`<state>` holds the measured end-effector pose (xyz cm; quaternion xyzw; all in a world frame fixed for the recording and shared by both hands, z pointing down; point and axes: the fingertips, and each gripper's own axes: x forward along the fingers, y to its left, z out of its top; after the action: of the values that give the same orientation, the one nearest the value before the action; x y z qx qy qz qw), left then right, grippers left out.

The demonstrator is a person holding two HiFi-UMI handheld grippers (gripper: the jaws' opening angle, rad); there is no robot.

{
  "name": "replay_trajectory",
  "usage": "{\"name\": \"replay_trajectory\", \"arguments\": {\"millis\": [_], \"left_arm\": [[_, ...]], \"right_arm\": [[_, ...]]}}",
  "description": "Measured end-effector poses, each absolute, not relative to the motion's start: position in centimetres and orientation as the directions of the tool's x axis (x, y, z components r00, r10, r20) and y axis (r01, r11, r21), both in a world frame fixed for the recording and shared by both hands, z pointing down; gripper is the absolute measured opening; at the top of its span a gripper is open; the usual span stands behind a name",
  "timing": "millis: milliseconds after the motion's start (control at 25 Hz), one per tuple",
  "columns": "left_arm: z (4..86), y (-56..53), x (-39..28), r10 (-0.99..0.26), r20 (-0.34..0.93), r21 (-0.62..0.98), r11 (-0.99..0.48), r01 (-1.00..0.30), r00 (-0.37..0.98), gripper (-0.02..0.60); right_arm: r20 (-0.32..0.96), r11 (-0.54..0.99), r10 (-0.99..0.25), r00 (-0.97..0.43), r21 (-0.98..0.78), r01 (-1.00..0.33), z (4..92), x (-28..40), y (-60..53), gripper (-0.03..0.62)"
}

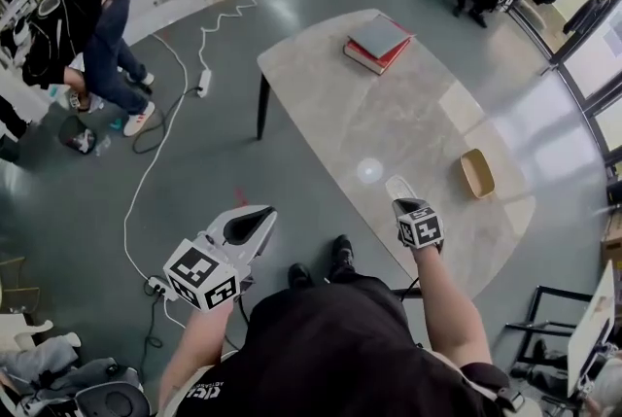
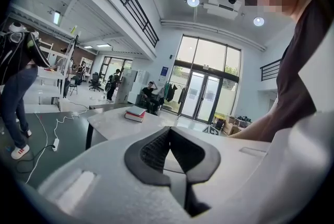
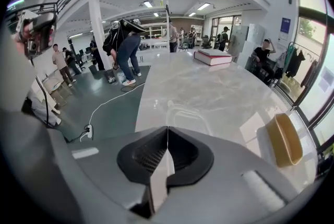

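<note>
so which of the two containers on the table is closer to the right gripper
The clear container, just ahead of the right gripper with its jaws shut; the tan tray lies farther off to the right.

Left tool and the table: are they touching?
Apart. The head view shows the left tool over the floor, with bare floor between it and the table edge.

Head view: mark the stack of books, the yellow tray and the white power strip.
stack of books (image 1: 379, 38), head view, on the grey top cover.
yellow tray (image 1: 477, 174), head view, on its bare inner floor.
white power strip (image 1: 204, 82), head view, on its middle.
</note>
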<state>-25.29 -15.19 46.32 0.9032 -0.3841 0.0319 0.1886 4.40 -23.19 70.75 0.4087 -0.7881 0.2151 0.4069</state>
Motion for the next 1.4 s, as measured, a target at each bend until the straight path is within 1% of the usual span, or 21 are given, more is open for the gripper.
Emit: {"name": "replay_trajectory", "arguments": {"millis": [200, 320, 520, 800, 1000, 1400], "left_arm": [[46.7, -14.5, -24.0, -0.641, 0.193, 0.321, -0.674, -0.666, 0.743, 0.003], [46.6, -14.6, -23.0, -0.619, 0.186, 0.328, -0.693, -0.642, 0.763, 0.002], [46.3, -15.2, -21.6, -0.597, 0.192, 0.318, -0.713, -0.625, 0.779, 0.003], [45.2, -17.8, -18.3, -0.602, 0.174, 0.309, -0.718, -0.624, 0.779, 0.003], [43.3, -19.0, -14.3, -0.592, 0.155, 0.277, -0.742, -0.61, 0.791, 0.003], [41.2, -19.4, -10.4, -0.584, 0.162, 0.233, -0.761, -0.606, 0.796, 0.002]], "right_arm": [[0.799, 0.542, -0.511, -0.316, 0.015, -0.84, 69.0, 5.8, -21.7, 0.005], [0.793, 0.495, -0.532, -0.298, 0.006, -0.869, 69.1, 6.9, -21.3, 0.003], [0.752, 0.472, -0.576, -0.319, -0.012, -0.881, 66.9, 7.5, -21.8, 0.004], [0.628, 0.468, -0.677, -0.383, -0.034, -0.883, 60.4, 9.4, -23.2, 0.005], [0.529, 0.443, -0.745, -0.406, -0.062, -0.894, 55.3, 13.0, -23.2, 0.004], [0.311, 0.479, -0.812, -0.494, -0.127, -0.868, 46.2, 16.4, -19.9, 0.005]]}}
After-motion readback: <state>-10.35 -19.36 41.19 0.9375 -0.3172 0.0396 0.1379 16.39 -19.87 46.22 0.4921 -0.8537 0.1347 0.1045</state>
